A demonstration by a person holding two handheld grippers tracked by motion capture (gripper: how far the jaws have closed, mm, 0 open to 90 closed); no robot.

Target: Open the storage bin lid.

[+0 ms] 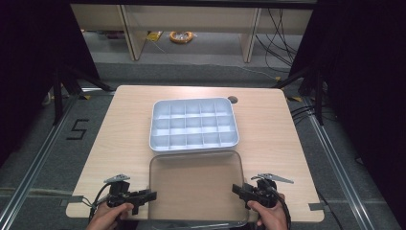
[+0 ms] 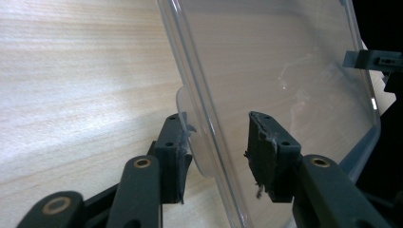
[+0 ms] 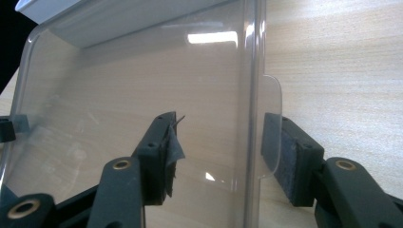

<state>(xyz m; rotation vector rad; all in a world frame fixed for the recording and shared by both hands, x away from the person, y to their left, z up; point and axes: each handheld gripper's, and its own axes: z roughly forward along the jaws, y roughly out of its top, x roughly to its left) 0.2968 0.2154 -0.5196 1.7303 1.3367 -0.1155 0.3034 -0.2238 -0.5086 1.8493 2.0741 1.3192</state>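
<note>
A clear plastic lid lies flat on the wooden table near its front edge. Just behind it sits a light grey tray divided into several compartments. My left gripper is at the lid's left edge. In the left gripper view its jaws stand apart astride the lid's rim, and the outer pad sits by a small tab. My right gripper is at the lid's right edge. Its jaws are open around the rim and a rounded tab, with no pad pressing.
The table has bare wood left and right of the tray and a cable hole at the back. Beyond the far edge are the floor, desk legs and cables. The lid's front edge lies close to the table's front edge.
</note>
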